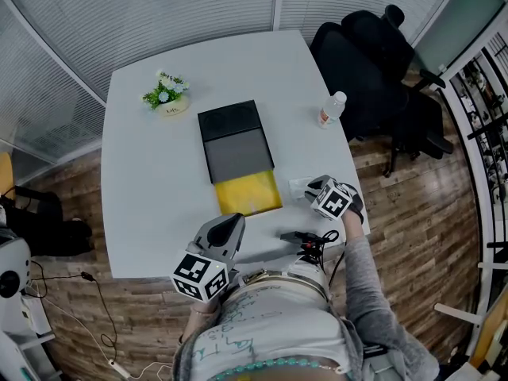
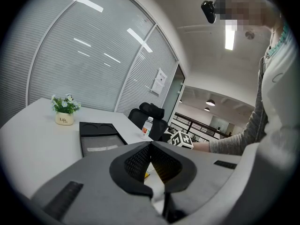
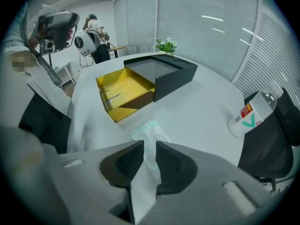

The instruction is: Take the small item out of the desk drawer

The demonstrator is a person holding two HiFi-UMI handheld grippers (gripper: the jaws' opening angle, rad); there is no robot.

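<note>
Counter [image 1: 151,189]: white, carrying a black desk unit [image 1: 235,137] at its middle.
Yellow drawer [image 1: 248,193]: pulled out of the unit toward the person.
Small packet [image 3: 149,129]: outside the drawer, lying on the counter just to the drawer's right; translucent, teal-tinted.
Right hand-held gripper [image 3: 150,146]: angled steeply down, jaws grasping the packet's near end.
Left hand-held gripper [image 2: 151,145]: clenched, tips meeting, nothing between them; held over the counter's near edge, well apart from the packet.
Other items: potted plant [image 1: 166,94] toward the far left corner; water bottle [image 1: 331,109] near the far right edge.
</note>
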